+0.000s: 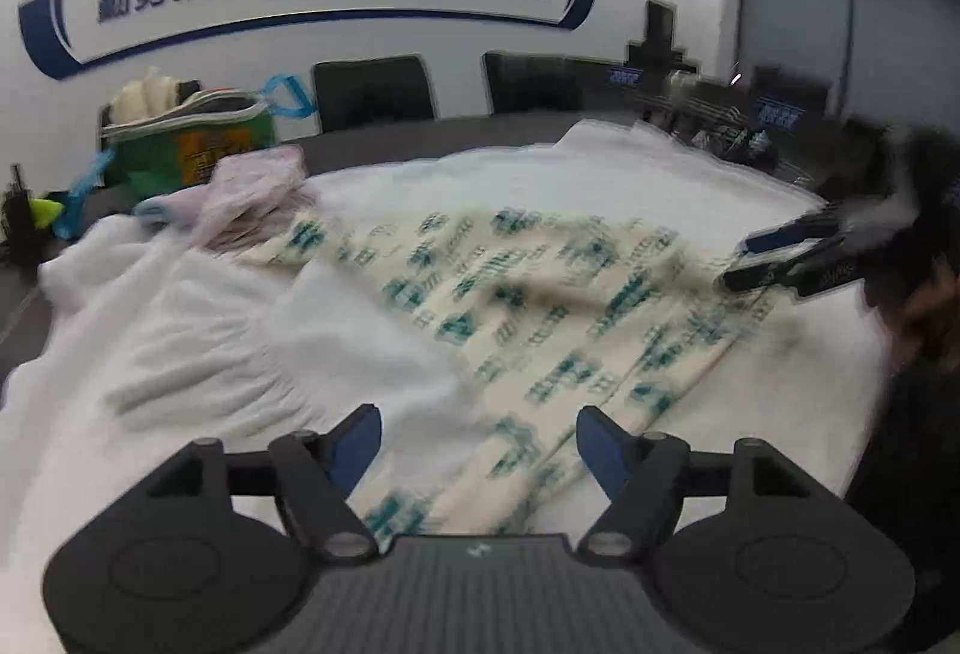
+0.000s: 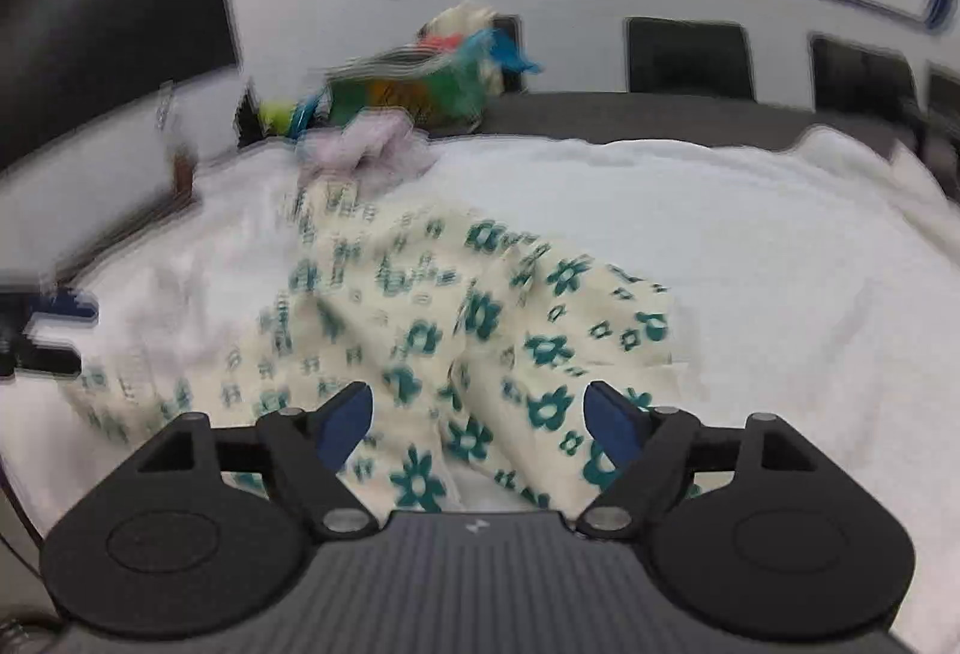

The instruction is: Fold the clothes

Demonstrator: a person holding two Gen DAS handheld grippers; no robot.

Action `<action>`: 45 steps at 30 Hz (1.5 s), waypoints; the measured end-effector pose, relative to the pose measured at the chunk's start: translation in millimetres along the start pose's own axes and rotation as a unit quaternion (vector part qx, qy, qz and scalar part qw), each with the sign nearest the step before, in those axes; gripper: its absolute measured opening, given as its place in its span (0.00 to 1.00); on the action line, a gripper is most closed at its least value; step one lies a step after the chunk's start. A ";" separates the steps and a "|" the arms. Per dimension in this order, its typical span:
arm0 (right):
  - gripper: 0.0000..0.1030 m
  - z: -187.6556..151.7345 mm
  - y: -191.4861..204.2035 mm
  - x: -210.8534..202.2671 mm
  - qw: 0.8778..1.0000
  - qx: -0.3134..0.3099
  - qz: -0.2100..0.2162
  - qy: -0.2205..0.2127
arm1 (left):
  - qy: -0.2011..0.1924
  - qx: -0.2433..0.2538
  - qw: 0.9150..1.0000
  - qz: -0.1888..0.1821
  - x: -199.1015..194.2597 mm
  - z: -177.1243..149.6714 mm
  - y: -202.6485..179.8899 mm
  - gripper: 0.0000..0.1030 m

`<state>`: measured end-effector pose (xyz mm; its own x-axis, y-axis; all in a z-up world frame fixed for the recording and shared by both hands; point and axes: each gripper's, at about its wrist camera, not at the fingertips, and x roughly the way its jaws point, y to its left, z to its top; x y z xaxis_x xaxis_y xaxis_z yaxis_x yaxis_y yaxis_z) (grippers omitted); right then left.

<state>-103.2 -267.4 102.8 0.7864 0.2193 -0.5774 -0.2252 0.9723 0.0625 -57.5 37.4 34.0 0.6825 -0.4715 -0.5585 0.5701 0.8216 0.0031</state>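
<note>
A cream garment with a teal flower print lies rumpled on a white cloth-covered table. My left gripper is open just above the garment's near end, with nothing between its fingers. The right gripper reaches in from the right, its tips at the garment's right edge. In the right wrist view the same garment spreads out ahead, and my right gripper is open over its near part, holding nothing. The left gripper shows blurred at the left edge.
A crumpled pink garment lies at the far left of the white cloth, with a green bag stuffed with clothes behind it. Black chairs line the far side of the table. A dark screen hangs on the left wall.
</note>
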 end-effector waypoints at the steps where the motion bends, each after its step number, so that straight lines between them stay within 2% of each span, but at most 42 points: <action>1: 0.77 -6.2 2.7 2.9 0.999 -0.017 -0.028 0.004 | -0.002 -0.002 1.000 -0.005 -2.7 -10.1 3.9 0.69; 2: 0.77 -13.0 1.6 4.8 0.998 -0.019 -0.051 0.010 | -0.006 -0.003 1.000 -0.013 -4.8 -17.4 7.4 0.69; 4: 0.77 -23.8 -13.4 4.1 0.997 0.001 -0.069 0.019 | -0.010 -0.004 1.000 -0.026 -7.7 -29.9 13.5 0.69; 5: 0.77 -27.8 -21.1 2.9 0.998 0.017 -0.062 0.019 | -0.002 -0.006 1.000 -0.022 -5.6 -30.1 14.2 0.55; 6: 0.77 -31.2 -27.3 1.0 0.998 0.029 -0.058 0.019 | 0.010 -0.008 1.000 -0.021 -2.3 -29.4 15.4 0.23; 7: 0.71 -32.5 -29.2 3.3 0.997 0.032 -0.059 0.022 | 0.023 -0.012 0.999 -0.025 3.1 -27.3 18.3 0.09; 8: 0.55 -33.7 -31.0 5.6 0.997 0.035 -0.061 0.026 | 0.028 -0.019 0.999 -0.027 7.5 -26.8 22.6 0.06; 9: 0.46 -35.0 -32.9 7.8 0.997 0.038 -0.062 0.029 | 0.031 -0.027 0.999 -0.028 10.4 -26.2 27.6 0.05; 10: 0.24 -35.9 -34.4 9.9 0.997 0.040 -0.064 0.032 | 0.029 -0.041 0.998 -0.030 8.7 -25.6 34.8 0.05; 11: 0.13 -34.7 -34.1 10.5 0.996 0.038 -0.069 0.032 | 0.026 -0.063 0.997 -0.033 4.5 -25.3 43.4 0.04; 14: 0.10 -28.1 -34.7 -9.1 0.997 0.040 -0.067 -0.003 | 0.015 -0.093 0.994 -0.062 -17.4 -27.1 55.2 0.04; 17: 0.10 -26.1 -30.1 -38.7 0.996 0.030 -0.078 -0.023 | 0.022 -0.087 0.995 -0.045 -26.1 -29.4 52.3 0.04; 19: 0.10 -28.6 -29.1 -53.2 0.997 0.033 -0.073 -0.014 | 0.027 -0.083 0.996 -0.034 -31.9 -30.9 50.4 0.05; 21: 0.20 -33.6 -31.9 -56.8 0.997 0.043 -0.060 0.018 | 0.030 -0.082 0.996 -0.023 -36.8 -30.3 49.9 0.20; 22: 0.37 -34.6 -35.6 -57.2 0.997 0.049 -0.056 0.034 | 0.028 -0.088 0.996 -0.016 -36.7 -23.9 54.0 0.27; 23: 0.50 -32.0 -40.3 -62.3 0.997 0.059 -0.055 0.019 | 0.027 -0.094 0.995 -0.008 -36.5 -17.5 58.0 0.37; 24: 0.53 -29.4 -44.9 -67.4 0.996 0.068 -0.053 0.003 | 0.023 -0.103 0.994 -0.004 -35.9 -7.6 62.8 0.46; 25: 0.58 -25.6 -49.3 -71.2 0.996 0.076 -0.051 -0.011 | 0.013 -0.118 0.993 -0.005 -34.1 10.5 69.3 0.50; 27: 0.59 -7.4 -55.0 -67.5 0.996 0.076 -0.038 -0.036 | 0.002 -0.134 0.991 -0.002 -20.0 54.6 80.0 0.69; 29: 0.64 18.3 -50.4 -44.6 0.997 0.060 -0.015 -0.041 | 0.007 -0.108 0.994 0.016 17.8 100.5 87.2 0.74; 30: 0.64 31.3 -46.3 -30.2 0.998 0.051 0.000 -0.040 | 0.014 -0.098 0.995 0.028 40.1 121.3 91.2 0.74; 32: 0.64 54.2 -31.2 8.0 0.998 0.031 0.041 -0.022 | 0.053 -0.109 0.991 0.055 93.3 148.2 108.0 0.74; 34: 0.64 71.0 -12.1 42.2 0.997 0.018 0.068 0.002 | 0.083 -0.134 0.983 0.097 133.6 161.4 130.4 0.64; 35: 0.64 79.4 0.0 56.2 0.997 0.011 0.081 0.009 | 0.091 -0.155 0.976 0.120 145.8 163.2 143.1 0.54; 37: 0.64 96.9 24.5 76.7 0.994 -0.007 0.110 0.001 | 0.079 -0.217 0.963 0.138 144.6 154.6 168.9 0.54; 39: 0.68 120.5 51.5 95.4 0.992 -0.028 0.119 -0.013 | 0.049 -0.246 0.959 0.133 127.9 140.5 187.0 0.54; 40: 0.75 131.3 65.9 105.9 0.990 -0.052 0.129 -0.018 | 0.039 -0.257 0.955 0.142 117.9 133.0 195.6 0.54; 43: 0.77 156.6 113.3 151.9 0.978 -0.130 0.160 0.006 | 0.019 -0.290 0.941 0.171 88.8 115.9 217.8 0.54; 45: 0.77 164.7 146.4 192.0 0.971 -0.170 0.165 0.024 | 0.008 -0.312 0.935 0.167 68.0 104.2 226.7 0.54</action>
<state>109.5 -69.7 135.1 0.6134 0.5015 -0.6101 -0.6431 0.7656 -0.0173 165.7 158.2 83.2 0.7648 -0.1536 -0.6257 -0.0562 0.9516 -0.3022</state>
